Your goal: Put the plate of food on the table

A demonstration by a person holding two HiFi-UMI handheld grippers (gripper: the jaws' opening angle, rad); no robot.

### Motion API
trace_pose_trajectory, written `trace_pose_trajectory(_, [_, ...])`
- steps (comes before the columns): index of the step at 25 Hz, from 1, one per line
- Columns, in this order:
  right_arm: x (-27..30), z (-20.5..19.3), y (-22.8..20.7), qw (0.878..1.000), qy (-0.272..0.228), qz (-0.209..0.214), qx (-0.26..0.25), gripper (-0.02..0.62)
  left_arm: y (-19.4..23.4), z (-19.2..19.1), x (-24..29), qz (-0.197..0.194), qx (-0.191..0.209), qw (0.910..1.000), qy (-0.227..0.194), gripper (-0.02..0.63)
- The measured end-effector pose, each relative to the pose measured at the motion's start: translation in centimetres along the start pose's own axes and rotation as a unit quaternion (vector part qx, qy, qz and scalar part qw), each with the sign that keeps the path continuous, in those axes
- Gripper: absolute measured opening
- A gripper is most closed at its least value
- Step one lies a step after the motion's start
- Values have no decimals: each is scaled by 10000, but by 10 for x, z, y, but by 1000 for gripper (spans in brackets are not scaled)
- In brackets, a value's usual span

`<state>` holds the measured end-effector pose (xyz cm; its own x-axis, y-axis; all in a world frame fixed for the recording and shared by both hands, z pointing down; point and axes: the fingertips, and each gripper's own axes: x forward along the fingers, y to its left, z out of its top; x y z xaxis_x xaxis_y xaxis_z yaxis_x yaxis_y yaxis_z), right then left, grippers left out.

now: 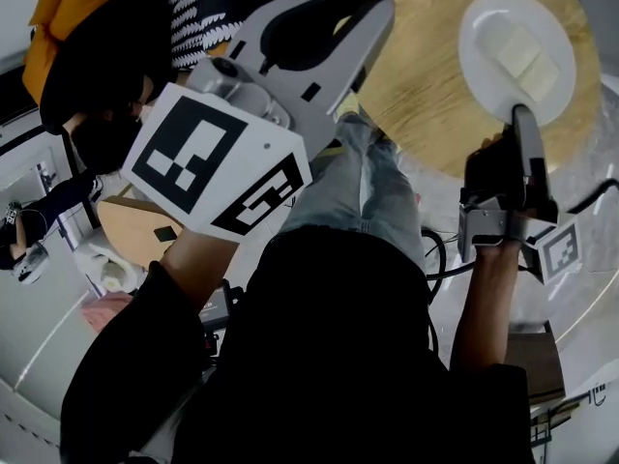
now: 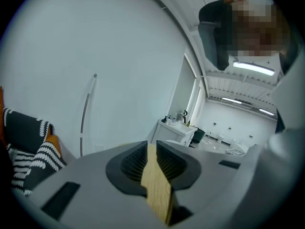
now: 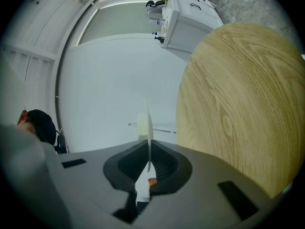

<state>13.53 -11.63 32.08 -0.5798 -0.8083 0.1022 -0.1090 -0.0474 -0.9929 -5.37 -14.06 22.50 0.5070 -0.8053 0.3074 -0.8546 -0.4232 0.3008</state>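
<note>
Head view shows the plate, white and round, lying level and face up over the far right part of the round wooden bench. Pale rectangular slices of food sit side by side on it. The right gripper is clamped on the plate's near rim, reaching in from the person's side. In the right gripper view the plate is a thin edge-on line between the pads, with pale wall showing between it and the wood. The left gripper, raised close to the camera, has its jaws drawn together on nothing.
</note>
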Motion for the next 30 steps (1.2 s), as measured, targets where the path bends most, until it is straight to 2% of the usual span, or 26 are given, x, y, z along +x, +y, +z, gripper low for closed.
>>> trace_pose_trajectory(18, [-2, -3, -8, 9997, 124, -183, 89, 18, -4, -7, 2, 29, -140, 9993, 338, 69])
trace_pose_trajectory(24, [-1, -2, -10, 9996, 145, -207, 99, 18, -8, -12, 0, -91, 16, 9983, 572, 69])
trace_pose_trajectory(30, [-1, -3, -11, 9996, 144, -196, 145, 18, -6, -20, -2, -157, -117, 9969, 764, 69])
